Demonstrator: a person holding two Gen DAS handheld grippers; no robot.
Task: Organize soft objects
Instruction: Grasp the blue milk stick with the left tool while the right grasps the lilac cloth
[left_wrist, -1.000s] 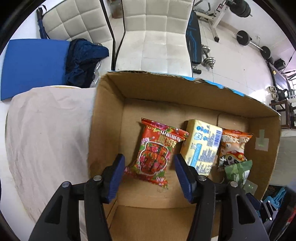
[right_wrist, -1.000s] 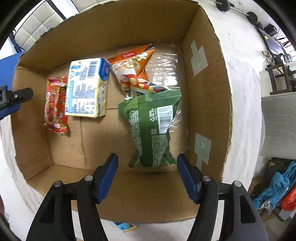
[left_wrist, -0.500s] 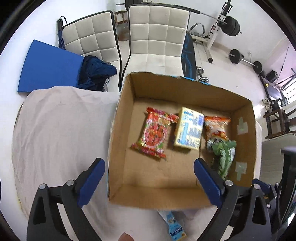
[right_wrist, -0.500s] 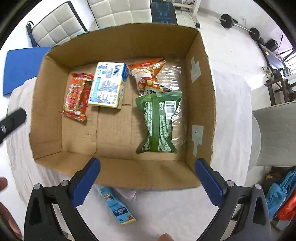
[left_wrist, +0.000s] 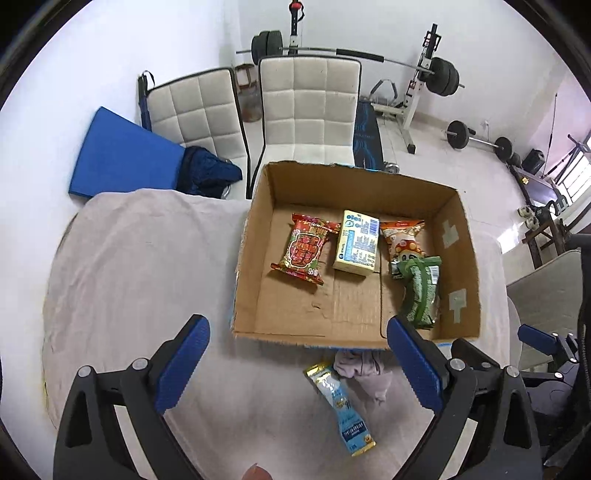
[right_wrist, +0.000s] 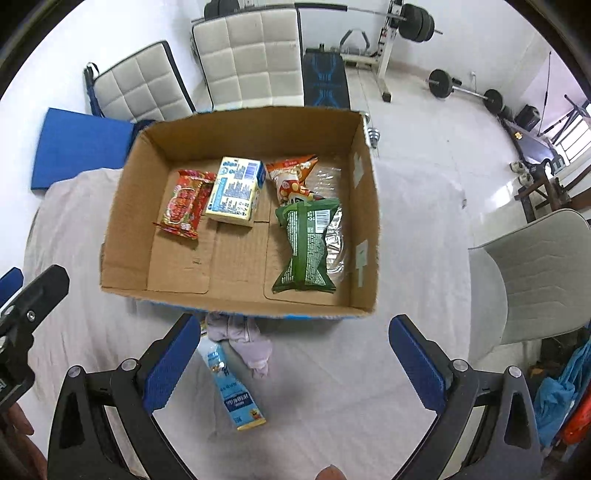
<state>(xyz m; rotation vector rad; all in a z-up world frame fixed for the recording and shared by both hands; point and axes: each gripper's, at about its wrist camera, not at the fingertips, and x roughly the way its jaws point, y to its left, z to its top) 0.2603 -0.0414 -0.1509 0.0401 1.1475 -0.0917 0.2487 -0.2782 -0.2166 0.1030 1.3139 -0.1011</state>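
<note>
Barcodes visible on the yellow carton (right_wrist: 235, 195) and the green snack bag (right_wrist: 307, 246). Print on the red packet (left_wrist: 304, 249), orange bag (right_wrist: 290, 176) and blue sachet (right_wrist: 229, 388) too small to read.

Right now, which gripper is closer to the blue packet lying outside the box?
Hard to call; perhaps the right. The blue packet lies beside the right gripper's left finger, and nearer the left gripper's right finger. Both hover open above the cloth before the box.

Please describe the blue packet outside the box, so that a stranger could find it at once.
Find the cardboard box on the cloth-covered table. Just outside its near wall lies a crumpled sock. The packet lies flat beside it, long, narrow and light blue, the only wrapper outside the box.
</note>
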